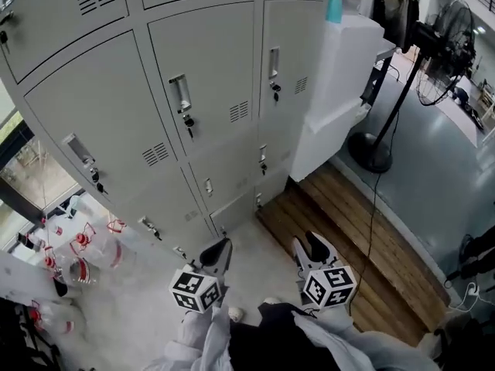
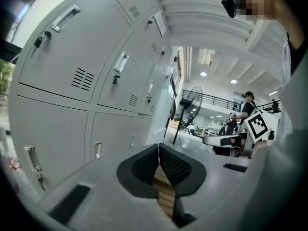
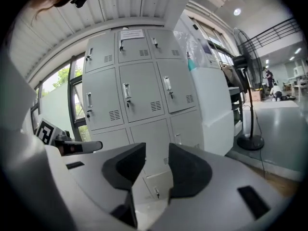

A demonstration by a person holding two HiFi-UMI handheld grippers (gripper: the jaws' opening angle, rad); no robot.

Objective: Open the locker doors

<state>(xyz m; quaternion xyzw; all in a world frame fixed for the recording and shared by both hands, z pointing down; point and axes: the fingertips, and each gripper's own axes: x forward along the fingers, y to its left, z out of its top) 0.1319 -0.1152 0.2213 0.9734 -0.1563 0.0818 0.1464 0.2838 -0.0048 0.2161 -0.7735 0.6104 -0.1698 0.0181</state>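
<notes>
The grey lockers stand ahead of both grippers, every door shut — so the right gripper, jaws spread and empty, should probably square up to one recessed handle before pulling, the left gripper — jaws pressed together on nothing — held aside.

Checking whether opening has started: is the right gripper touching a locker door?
Apart. In the right gripper view the right gripper stands open and empty, with floor between it and the locker doors.
</notes>
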